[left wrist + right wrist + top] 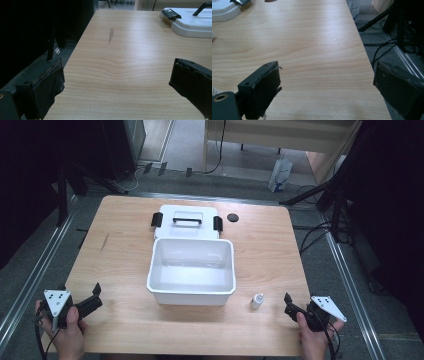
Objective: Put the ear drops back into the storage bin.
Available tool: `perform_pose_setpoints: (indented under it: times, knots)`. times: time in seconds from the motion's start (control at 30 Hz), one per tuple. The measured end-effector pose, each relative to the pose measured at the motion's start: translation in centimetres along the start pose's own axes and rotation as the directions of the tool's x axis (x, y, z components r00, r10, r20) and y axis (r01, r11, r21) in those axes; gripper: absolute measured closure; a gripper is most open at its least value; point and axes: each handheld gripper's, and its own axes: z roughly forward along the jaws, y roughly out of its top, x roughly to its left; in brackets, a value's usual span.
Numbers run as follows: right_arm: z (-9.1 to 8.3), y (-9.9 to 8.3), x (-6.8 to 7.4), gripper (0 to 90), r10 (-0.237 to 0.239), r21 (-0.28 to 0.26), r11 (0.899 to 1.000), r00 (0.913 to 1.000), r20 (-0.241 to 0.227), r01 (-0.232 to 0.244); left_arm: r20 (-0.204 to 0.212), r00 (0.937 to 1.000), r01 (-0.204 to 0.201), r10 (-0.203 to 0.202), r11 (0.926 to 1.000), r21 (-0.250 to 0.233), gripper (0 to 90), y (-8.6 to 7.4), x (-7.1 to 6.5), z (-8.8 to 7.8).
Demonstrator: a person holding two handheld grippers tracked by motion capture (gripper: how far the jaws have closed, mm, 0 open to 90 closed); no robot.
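Small white plastic bottle (257, 301) upright on pale wooden surface (125, 260), just right of open white plastic box (192, 292). Likely light, tippy; best pinched mid-body. Left gripper (95, 296) and right gripper (287, 303): jaws spread, empty.

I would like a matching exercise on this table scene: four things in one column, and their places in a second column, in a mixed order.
Things:
1. white box
2. white lid
3. small white bottle
4. black round cap

Places:
A. at the far edge, right of the lid
B. in the middle of the table
C. near the right gripper
D. lying flat just behind the box, black handle up

Pairs: 1-B, 2-D, 3-C, 4-A
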Motion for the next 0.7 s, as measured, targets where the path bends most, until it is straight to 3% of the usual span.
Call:
perform_pose_setpoints:
  times: [0.27,0.33,0.47,0.5,0.53,0.63,0.7]
  knots:
    - [0.1,0.7,0.1,6.9,-0.063,0.082,0.995,0.9977,-0.026,0.065,-0.004,1.0000,-0.003,0.003,1.0000,-0.001,0.1,0.0,-0.1,0.0]
    - [0.0,1.3,0.4,7.1,-0.099,0.115,0.988,0.9943,-0.039,0.103,-0.002,1.0000,-0.004,0.004,1.0000,0.000,0.1,0.0,-0.1,0.0]
    - [-0.3,2.7,1.1,8.2,-0.170,0.183,0.966,0.9812,-0.092,0.184,-0.003,1.0000,-0.008,0.008,1.0000,0.002,0.2,0.0,-0.1,0.1]
    - [-0.3,2.7,1.1,8.2,-0.170,0.183,0.966,0.9812,-0.092,0.184,-0.003,1.0000,-0.008,0.008,1.0000,0.002,0.2,0.0,-0.1,0.1]
    - [-0.3,3.5,1.6,8.2,-0.194,0.224,0.951,0.9748,-0.111,0.214,-0.003,1.0000,-0.007,0.007,1.0000,0.001,0.2,0.0,-0.1,0.1]
    - [-0.2,4.6,1.9,8.2,-0.208,0.286,0.928,0.9692,-0.132,0.238,-0.001,1.0000,-0.010,0.010,0.9999,0.006,0.2,0.0,-0.1,0.1]
    - [-0.2,5.4,2.1,8.6,-0.233,0.313,0.910,0.9593,-0.160,0.273,-0.001,0.9999,-0.012,0.012,0.9999,0.010,0.2,0.0,-0.1,0.1]
